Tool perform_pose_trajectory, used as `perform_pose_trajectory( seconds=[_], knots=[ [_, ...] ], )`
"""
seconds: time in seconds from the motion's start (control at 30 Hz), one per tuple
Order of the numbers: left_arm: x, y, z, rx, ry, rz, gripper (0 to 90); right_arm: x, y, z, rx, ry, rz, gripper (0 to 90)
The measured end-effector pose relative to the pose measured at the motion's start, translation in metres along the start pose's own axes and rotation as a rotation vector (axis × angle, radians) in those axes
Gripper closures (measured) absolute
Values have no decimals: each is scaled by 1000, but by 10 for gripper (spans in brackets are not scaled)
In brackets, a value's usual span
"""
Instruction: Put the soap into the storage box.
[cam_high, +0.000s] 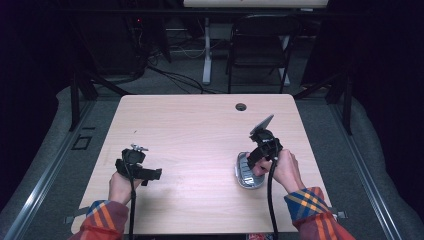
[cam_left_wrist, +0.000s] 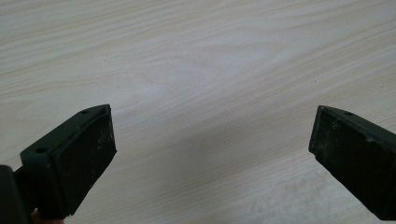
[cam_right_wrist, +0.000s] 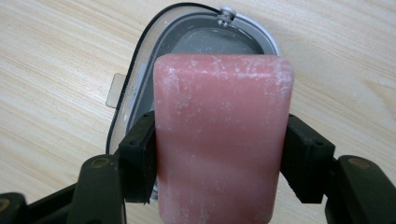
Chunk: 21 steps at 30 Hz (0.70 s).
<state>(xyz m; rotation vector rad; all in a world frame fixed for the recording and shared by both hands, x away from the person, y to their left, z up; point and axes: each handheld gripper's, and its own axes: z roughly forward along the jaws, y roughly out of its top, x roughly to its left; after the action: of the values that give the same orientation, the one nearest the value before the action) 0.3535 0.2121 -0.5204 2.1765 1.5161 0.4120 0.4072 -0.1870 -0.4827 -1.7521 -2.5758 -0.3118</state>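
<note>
A pink bar of soap (cam_right_wrist: 222, 140) sits between the jaws of my right gripper (cam_right_wrist: 219, 158), which is shut on it, pads pressing both long sides. Directly beneath the bar lies a clear grey soap dish (cam_right_wrist: 140, 84) on the table. From above, the right gripper (cam_high: 256, 159) hangs over that dish (cam_high: 246, 176) at the table's right, pointing down. My left gripper (cam_high: 150, 175) rests low at the table's left; its own view has it (cam_left_wrist: 212, 144) open, with bare wood between the jaws.
The light wooden table (cam_high: 200, 130) has a round cable hole (cam_high: 241, 106) near its far edge. A dark chair (cam_high: 260, 45) and a white desk leg (cam_high: 206, 50) stand beyond the table. Grey padding borders both sides.
</note>
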Motion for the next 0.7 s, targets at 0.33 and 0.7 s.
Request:
perform_pose_trajectory(
  seconds=[0.33,0.7],
  knots=[
    [0,0,0,-4,0,-1,7,4,1,5,9,0,-7,367],
    [-1,1,0,-2,-2,0,7,1,-1,3,-18,22,18,430]
  ],
)
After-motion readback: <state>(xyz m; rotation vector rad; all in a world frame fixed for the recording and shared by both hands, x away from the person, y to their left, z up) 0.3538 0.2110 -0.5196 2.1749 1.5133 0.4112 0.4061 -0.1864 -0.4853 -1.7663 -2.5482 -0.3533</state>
